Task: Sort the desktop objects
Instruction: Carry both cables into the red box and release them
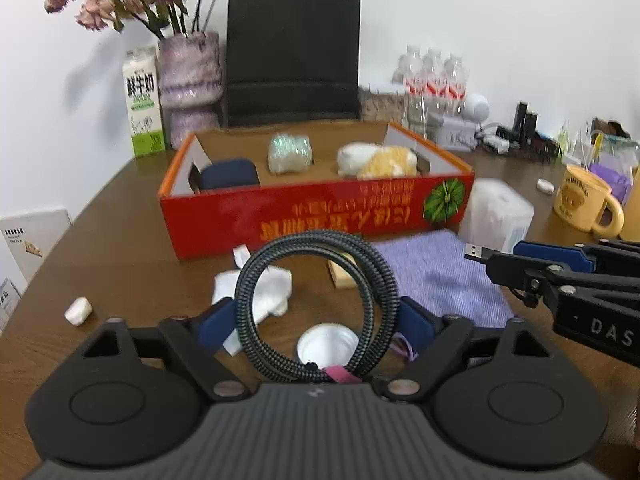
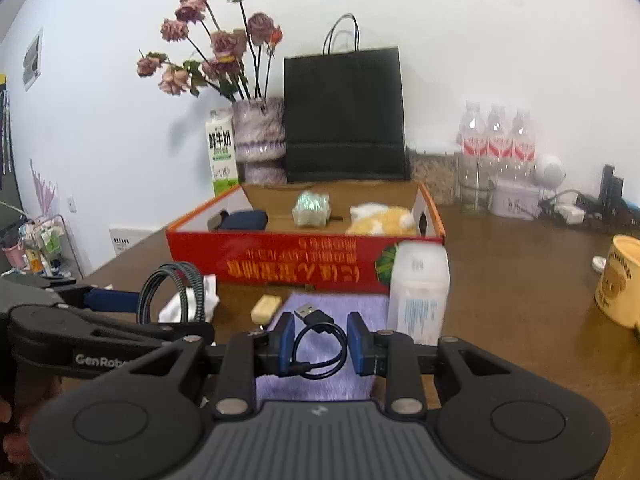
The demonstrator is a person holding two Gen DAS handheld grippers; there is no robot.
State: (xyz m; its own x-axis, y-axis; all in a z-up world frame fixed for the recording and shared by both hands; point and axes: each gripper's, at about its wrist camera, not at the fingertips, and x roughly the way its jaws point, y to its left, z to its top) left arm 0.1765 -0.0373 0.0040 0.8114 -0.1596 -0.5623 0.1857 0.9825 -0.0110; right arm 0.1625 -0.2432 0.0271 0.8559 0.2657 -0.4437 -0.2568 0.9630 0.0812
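We see a grey braided coil (image 1: pixel 316 304) clamped in our left gripper (image 1: pixel 316 320); our right gripper (image 2: pixel 320 344) pinches a thin black USB cable (image 2: pixel 318 344) near the red box (image 1: pixel 312 208).

Couldn't read the blurred print on the red box (image 1: pixel 316 216). Mug (image 2: pixel 618 282) cut off by the right edge. Flowers (image 1: pixel 120 4) clipped at the top. Plush (image 2: pixel 380 218) half hidden behind the box wall.

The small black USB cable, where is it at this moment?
In the right wrist view the small black USB cable is gripped between the blue pads of the right gripper, above the purple cloth, in front of the red box.
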